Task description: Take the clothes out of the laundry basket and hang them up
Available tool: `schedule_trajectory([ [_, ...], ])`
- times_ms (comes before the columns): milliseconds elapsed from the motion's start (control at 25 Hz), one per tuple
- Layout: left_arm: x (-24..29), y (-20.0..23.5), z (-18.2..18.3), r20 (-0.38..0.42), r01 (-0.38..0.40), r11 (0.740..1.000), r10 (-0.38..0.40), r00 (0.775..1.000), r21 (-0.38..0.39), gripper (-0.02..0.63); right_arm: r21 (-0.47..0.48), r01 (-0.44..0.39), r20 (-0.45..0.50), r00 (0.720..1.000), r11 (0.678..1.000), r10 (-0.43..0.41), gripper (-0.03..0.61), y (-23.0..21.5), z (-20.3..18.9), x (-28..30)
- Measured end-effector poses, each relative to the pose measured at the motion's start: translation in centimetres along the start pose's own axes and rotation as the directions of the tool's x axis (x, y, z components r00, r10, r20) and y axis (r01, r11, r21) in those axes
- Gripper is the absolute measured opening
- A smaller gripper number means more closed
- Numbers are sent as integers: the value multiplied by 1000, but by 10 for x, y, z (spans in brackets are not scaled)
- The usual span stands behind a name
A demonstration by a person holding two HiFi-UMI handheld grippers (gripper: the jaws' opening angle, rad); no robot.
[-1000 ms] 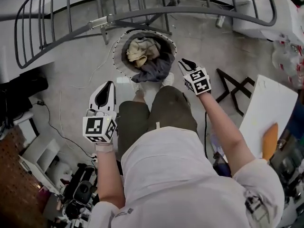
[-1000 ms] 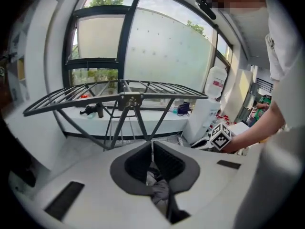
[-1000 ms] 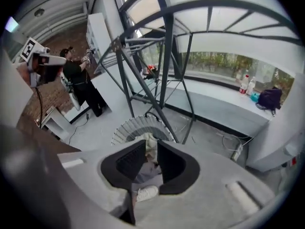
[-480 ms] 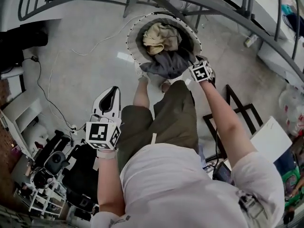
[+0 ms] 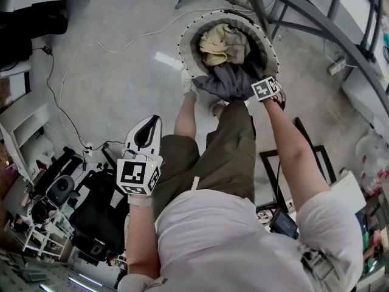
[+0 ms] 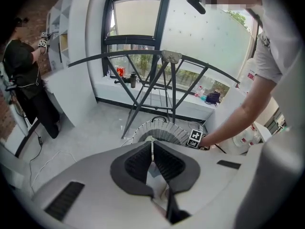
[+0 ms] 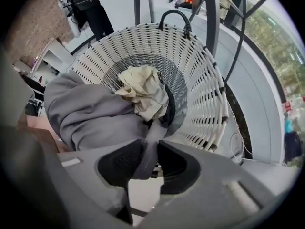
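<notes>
The first pick is under way: the right gripper [image 7: 151, 146] is pointed straight down at the upper right of the head view. Its jaws have just been closing, and a fold of the grey garment [image 7: 90, 113] is pinched between them at the near rim of the laundry basket [image 7: 200, 80]. A beige garment [image 7: 143, 92] is seen deeper inside. The left gripper [image 5: 150, 123] is held clenched and empty at centre left. Next, it is judged, the grey garment must be lifted clear and carried to the metal rack [image 6: 171, 56] — a firm pinch is called for. No brand or writing can be read.
</notes>
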State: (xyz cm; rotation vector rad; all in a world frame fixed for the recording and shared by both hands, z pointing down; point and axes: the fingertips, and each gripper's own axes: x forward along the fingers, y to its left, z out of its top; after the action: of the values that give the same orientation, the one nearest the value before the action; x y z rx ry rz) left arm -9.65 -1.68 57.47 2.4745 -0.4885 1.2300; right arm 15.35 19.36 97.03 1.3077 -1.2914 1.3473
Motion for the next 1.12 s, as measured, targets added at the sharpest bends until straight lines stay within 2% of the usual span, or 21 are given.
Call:
schedule_trajectory([
  [80, -1, 5, -2, 3, -1, 1000, 1, 1000, -7, 0, 28, 37, -62, 997, 999, -35, 26, -10, -9, -7],
  [120, -3, 6, -1, 7, 1, 1000, -1, 1000, -8, 0, 61, 54, -91, 995, 997, -48, 21, -16, -16, -14],
  [160, -5, 6, 0, 13, 4, 1000, -4, 1000, -9, 2, 109, 42, -79, 996, 993, -34, 20, -17, -17, -19],
  [240, -10, 6, 5, 28, 15, 1000, -14, 1000, -11, 2, 217, -46, 44, 998, 975, 38, 18, -10, -5, -27],
  [320, -12, 5, 13, 46, 27, 1000, -26, 999, -9, 0, 277, -103, 158, 986, 955, 60, 18, -8, 8, -44],
  [400, -12, 3, 23, 67, 44, 999, -44, 997, -3, 1, 298, -144, 243, 967, 944, 71, 18, -8, 19, -65],
  [560, -18, -7, 49, 105, 88, 996, -91, 990, 30, 0, 331, -212, 356, 930, 920, 87, 17, -3, 29, -110],
  [640, -25, -10, 64, 127, 111, 993, -116, 985, 47, 1, 358, -260, 426, 900, 897, 91, 17, -2, 34, -137],
  [760, -34, -11, 83, 162, 137, 987, -148, 976, 78, 2, 414, -345, 540, 838, 843, 77, 17, -3, 43, -184],
  [800, -36, -10, 88, 171, 143, 986, -156, 973, 90, 0, 418, -358, 564, 823, 835, 70, 17, -2, 45, -199],
  [920, -43, -7, 101, 192, 157, 981, -177, 965, 116, 2, 391, -382, 628, 776, 837, 60, 17, 9, 56, -246],
  [1120, -54, -7, 121, 220, 200, 967, -232, 948, 159, 2, 340, -413, 733, 679, 845, 37, 15, 30, 77, -330],
])
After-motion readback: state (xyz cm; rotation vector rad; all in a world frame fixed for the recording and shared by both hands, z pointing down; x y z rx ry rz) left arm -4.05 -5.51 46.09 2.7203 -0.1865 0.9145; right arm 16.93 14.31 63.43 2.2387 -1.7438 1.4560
